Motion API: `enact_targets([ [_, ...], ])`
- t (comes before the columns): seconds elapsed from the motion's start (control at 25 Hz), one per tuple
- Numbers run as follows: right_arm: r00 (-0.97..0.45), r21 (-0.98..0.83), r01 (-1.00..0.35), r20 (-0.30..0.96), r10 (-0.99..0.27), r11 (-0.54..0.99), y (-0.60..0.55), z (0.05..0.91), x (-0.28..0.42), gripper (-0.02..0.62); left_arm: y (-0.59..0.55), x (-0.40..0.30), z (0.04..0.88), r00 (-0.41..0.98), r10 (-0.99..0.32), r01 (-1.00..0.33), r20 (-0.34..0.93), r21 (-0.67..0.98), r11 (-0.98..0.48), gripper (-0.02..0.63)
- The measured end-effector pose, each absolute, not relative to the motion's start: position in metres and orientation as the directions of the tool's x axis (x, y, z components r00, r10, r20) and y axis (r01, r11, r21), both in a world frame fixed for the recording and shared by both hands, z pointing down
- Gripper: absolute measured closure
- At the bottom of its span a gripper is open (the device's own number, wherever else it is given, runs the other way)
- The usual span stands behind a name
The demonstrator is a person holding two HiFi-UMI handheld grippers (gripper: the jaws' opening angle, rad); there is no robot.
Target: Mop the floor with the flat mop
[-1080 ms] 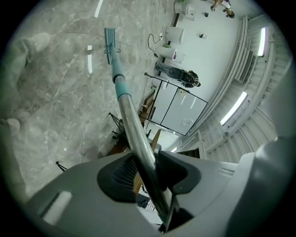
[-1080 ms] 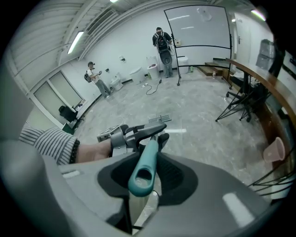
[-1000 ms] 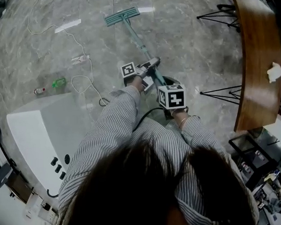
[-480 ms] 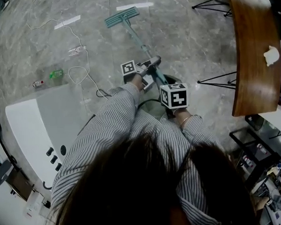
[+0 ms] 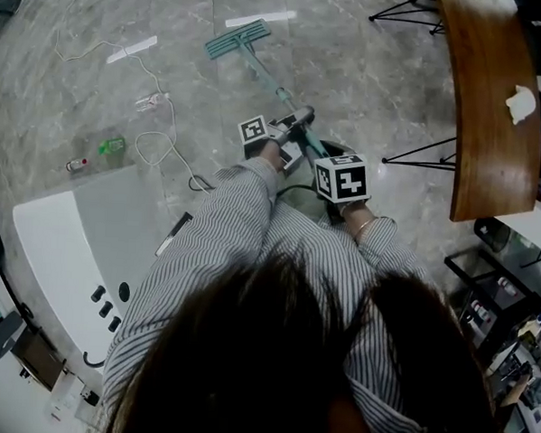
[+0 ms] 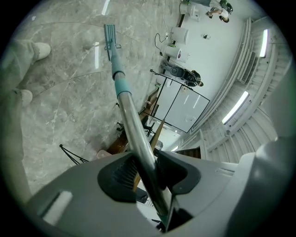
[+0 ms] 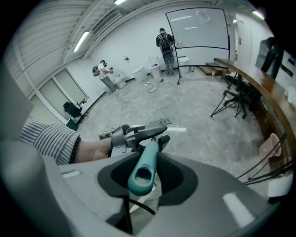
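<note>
Teal-handled flat mop (image 5: 260, 67) clamped by left gripper (image 6: 144, 163) and right gripper (image 7: 141, 172).

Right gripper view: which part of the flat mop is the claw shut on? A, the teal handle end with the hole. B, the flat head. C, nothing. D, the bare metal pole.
A: the claw of the right gripper is shut on the teal handle end of the flat mop, hole facing the camera.

The flat mop (image 5: 236, 37) lies on the floor (image 5: 368, 80) ahead, cable (image 5: 153, 147) left, table (image 5: 484, 114) right, perhaps bearing tissue (image 5: 521, 104).
</note>
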State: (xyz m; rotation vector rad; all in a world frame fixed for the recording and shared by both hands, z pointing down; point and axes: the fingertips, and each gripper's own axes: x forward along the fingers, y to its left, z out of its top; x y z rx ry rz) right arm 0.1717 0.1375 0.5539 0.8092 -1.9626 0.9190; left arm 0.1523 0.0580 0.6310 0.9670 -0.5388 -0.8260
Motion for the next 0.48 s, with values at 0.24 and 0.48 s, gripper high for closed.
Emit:
enact_targets([
  [0.24, -0.471, -0.302, -0.784, 0.859, -0.202, 0.543, 0.1333, 0.5502, 0.1710, 0.482, 0.0544, 0.1518, 0.6271, 0.585, -0.810, 0.363, 0.041, 0.880, 0.306, 0.468],
  [0.48, -0.467, -0.300, -0.786, 0.861, -0.201, 0.541, 0.1316, 0.5510, 0.1764, 0.482, 0.0537, 0.1550, 0.6305, 0.578, -0.815, 0.360, 0.043, 0.883, 0.301, 0.466],
])
